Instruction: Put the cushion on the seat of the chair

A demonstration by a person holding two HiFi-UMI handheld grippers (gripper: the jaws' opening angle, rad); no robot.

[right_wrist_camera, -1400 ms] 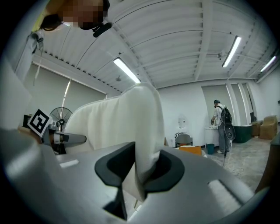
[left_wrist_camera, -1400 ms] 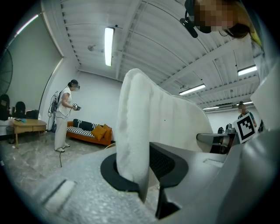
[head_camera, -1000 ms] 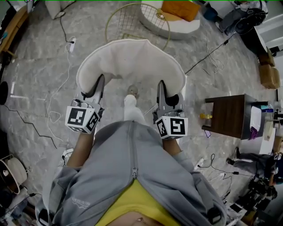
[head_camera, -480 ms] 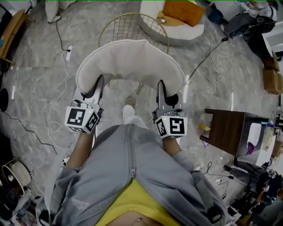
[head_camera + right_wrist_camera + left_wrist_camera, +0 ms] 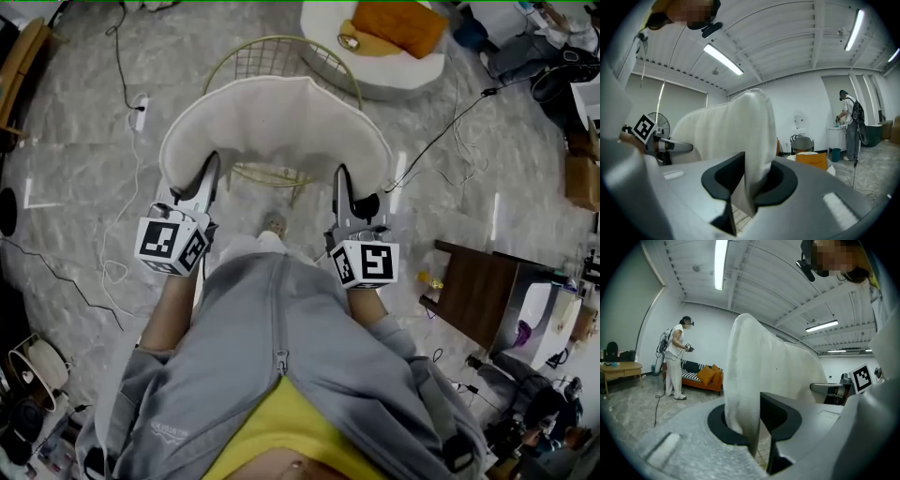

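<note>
The head camera looks steeply down from above the person, so the grey jacket (image 5: 281,356) fills the picture at 6 o'clock and the floor (image 5: 84,169) lies far below. In this view the white cushion (image 5: 277,122) is at 12 o'clock, the left gripper (image 5: 208,178) at 9 o'clock and the right gripper (image 5: 343,183) at 3 o'clock. Each gripper camera sits just behind its own jaws and faces almost level along them. It is very near to the cushion, which stands in the middle of both views. The left gripper view catches the right gripper at 3 o'clock, and the right gripper view catches the left gripper at 9 o'clock. All three views share the cushion.
</note>
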